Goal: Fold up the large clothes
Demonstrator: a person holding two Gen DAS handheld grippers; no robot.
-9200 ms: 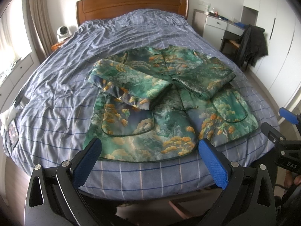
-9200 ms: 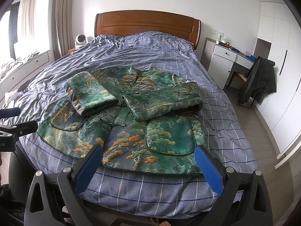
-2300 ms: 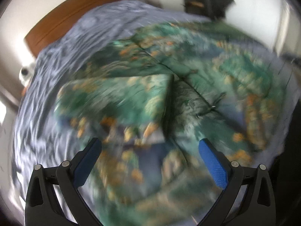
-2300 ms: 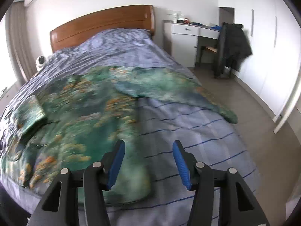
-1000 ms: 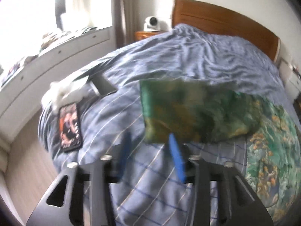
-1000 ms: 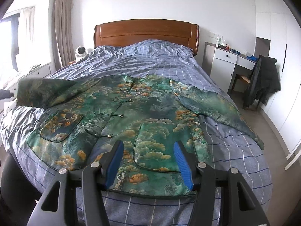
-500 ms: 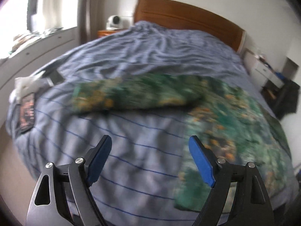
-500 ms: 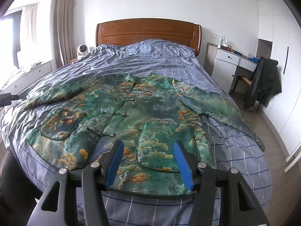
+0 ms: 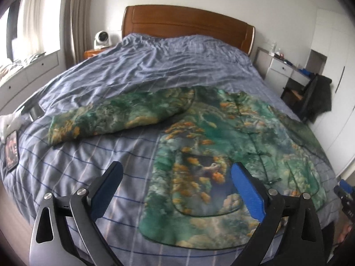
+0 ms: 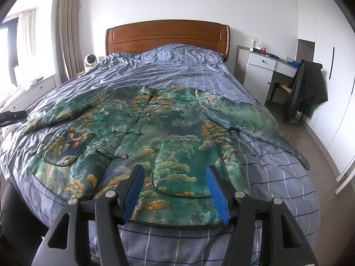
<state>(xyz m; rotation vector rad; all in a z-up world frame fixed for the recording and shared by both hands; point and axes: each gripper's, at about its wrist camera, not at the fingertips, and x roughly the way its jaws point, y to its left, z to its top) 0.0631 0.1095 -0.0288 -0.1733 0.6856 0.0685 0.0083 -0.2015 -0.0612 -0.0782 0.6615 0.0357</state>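
A green patterned jacket (image 10: 155,133) with orange and cream clouds lies face up on the bed, both sleeves spread out to the sides. It also shows in the left wrist view (image 9: 221,146), its left sleeve (image 9: 115,117) stretched toward the bed's left side. My left gripper (image 9: 177,190) is open and empty, above the bed's near left part beside the jacket's hem. My right gripper (image 10: 175,190) is open and empty, above the jacket's hem near its right pocket (image 10: 182,166).
The bed has a blue checked cover (image 10: 266,177) and a wooden headboard (image 10: 166,35). A phone (image 9: 11,150) and white cloth lie at the bed's left edge. A white desk (image 10: 264,68) and a chair with a dark coat (image 10: 306,88) stand at the right.
The folded sleeves have been spread out. My left gripper let go of the left sleeve, opened wide and drew back toward the foot of the bed. My right gripper barely moved.
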